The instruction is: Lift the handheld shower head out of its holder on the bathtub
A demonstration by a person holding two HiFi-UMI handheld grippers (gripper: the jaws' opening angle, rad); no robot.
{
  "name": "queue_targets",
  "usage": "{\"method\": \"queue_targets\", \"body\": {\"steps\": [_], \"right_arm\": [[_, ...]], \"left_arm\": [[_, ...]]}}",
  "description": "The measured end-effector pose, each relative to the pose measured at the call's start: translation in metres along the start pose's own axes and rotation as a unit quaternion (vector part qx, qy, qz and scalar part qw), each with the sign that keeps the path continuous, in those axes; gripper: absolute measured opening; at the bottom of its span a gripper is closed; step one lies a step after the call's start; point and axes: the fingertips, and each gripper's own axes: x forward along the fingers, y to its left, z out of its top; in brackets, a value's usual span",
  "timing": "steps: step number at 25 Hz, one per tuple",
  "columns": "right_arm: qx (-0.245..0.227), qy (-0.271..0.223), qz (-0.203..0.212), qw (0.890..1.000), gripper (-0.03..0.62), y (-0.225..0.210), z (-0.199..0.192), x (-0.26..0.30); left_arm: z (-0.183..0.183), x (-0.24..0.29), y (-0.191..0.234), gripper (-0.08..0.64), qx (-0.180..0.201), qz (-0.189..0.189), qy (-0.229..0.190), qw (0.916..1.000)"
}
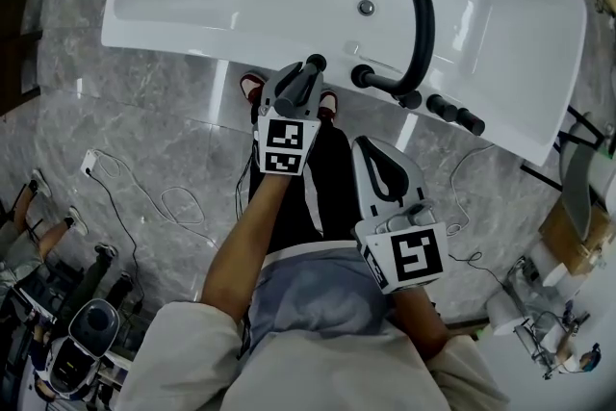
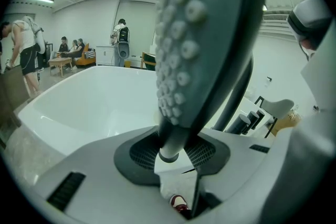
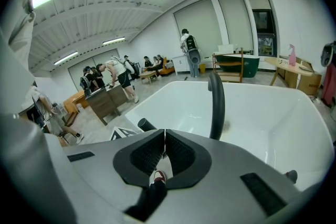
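White bathtub (image 1: 154, 36) fills the top of the head view, its rim toward the person. A black arched spout (image 1: 422, 19) and a row of black knobs (image 1: 452, 111) stand on that rim. Just left of the spout, the grey shower head (image 1: 300, 84) is in the left tool (image 1: 294, 96), whose jaws are clamped on the thin neck of its handle, over the rim's near edge. I cannot pick out the holder, so whether the head is fully clear of it is only a guess; nothing shows round the handle's lower end. The right tool (image 1: 377, 161) hangs nearer the person's body, jaws together with nothing between them.

The shower head looks like smooth, rigid plastic or coated metal. It is probably light and stiff, likely slippery when wet, and top-heavy above the grip. The narrow neck, where the ribbed pads (image 2: 144, 152) bite, seems the best hold; the broad face looks too wide for the jaws.

Only the left gripper view shows the nozzles (image 2: 181, 55) on the head's face and the handle seated between the pads. Only the right gripper view shows that tool's jaws meeting, with the spout against the tub's hollow. Only the head view places both tools against the rim.
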Motion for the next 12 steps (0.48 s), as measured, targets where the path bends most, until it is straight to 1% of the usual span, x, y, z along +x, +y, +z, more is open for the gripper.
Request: {"method": "queue_targets", "body": {"steps": [6,12], "right_arm": [[-0.003,-0.002,0.002,1.000,0.020,0.001,0.004,0.000],[-0.001,-0.006,-0.002,1.000,0.020,0.000,0.007,-0.002]], "left_arm": [[0.008,-0.006,0.002,0.138,-0.009,0.003,-0.005,0.9999],[0.013,-0.011,0.001,0.138,-0.008,0.004,-0.007,0.9999]]}}
